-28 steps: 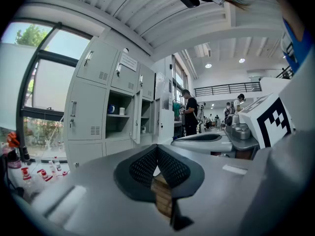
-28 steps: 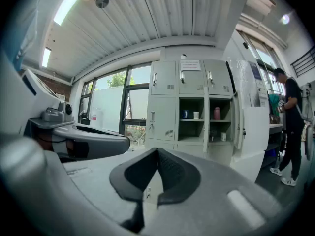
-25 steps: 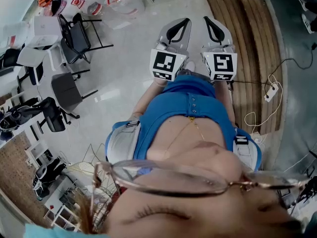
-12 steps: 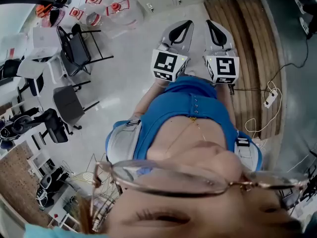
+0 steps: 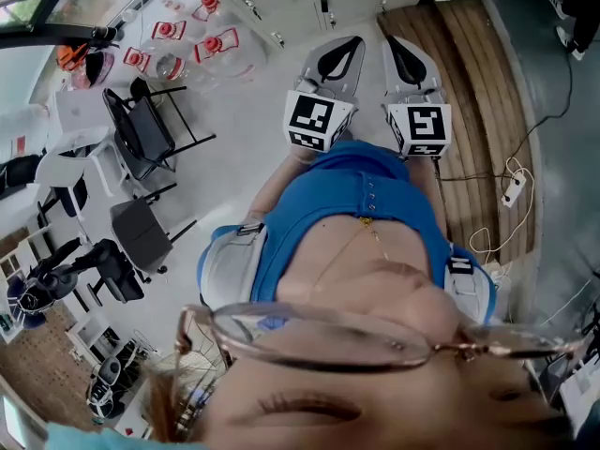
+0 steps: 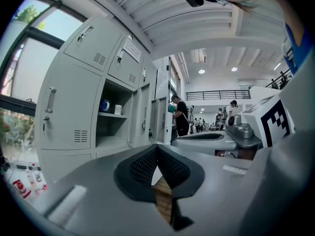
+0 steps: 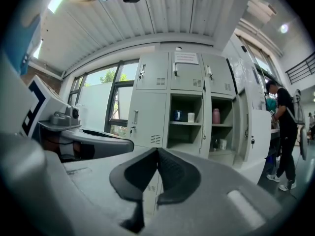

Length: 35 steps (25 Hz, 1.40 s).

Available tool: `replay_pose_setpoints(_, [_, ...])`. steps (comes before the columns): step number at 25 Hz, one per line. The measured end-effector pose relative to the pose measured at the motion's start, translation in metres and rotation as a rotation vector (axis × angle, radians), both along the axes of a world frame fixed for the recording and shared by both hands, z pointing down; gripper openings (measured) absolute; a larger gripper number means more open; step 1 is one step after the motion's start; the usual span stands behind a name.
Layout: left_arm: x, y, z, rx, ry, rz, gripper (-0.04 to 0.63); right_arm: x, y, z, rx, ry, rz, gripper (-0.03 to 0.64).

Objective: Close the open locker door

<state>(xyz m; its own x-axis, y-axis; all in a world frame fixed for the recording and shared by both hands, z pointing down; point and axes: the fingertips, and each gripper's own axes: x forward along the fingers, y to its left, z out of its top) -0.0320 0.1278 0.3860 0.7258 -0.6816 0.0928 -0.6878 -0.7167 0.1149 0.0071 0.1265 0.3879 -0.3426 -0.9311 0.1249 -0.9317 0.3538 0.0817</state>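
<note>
The left tongs (image 6: 157, 149) and the right tongs (image 7: 157, 151) are both closed tight, with nothing in them. They sit side by side, well away from the grey lockers (image 7: 152, 107). The open locker door (image 7: 259, 132) sticks out on the right, beside a shelf with a white cup (image 7: 191, 117)

The left tool (image 5: 349, 45) and right tool (image 5: 394, 45) are held side by side, pointing roughly level. Both have their jaws pressed together.

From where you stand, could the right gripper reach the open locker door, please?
Probably not yet: the right gripper, shut and empty, is well short of the open locker door. Nothing seems to block the way.
</note>
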Motion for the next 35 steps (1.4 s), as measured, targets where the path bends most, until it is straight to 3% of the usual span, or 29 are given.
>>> replay_pose_setpoints(15, [-0.021, -0.082, 0.013, -0.018, -0.008, 0.055, -0.002, -0.019, -0.077, 0.007, 0.002, -0.029, 0.053, 0.002])
replay_pose_setpoints(23, [-0.02, -0.105, 0.015, -0.034, 0.007, 0.03, -0.002, -0.019, -0.101, 0.008, -0.01, -0.029, 0.029, 0.002])
replay_pose_setpoints(35, [0.044, -0.172, 0.007, -0.017, -0.004, 0.03, -0.002, 0.036, -0.165, 0.001, 0.004, -0.046, -0.008, 0.002])
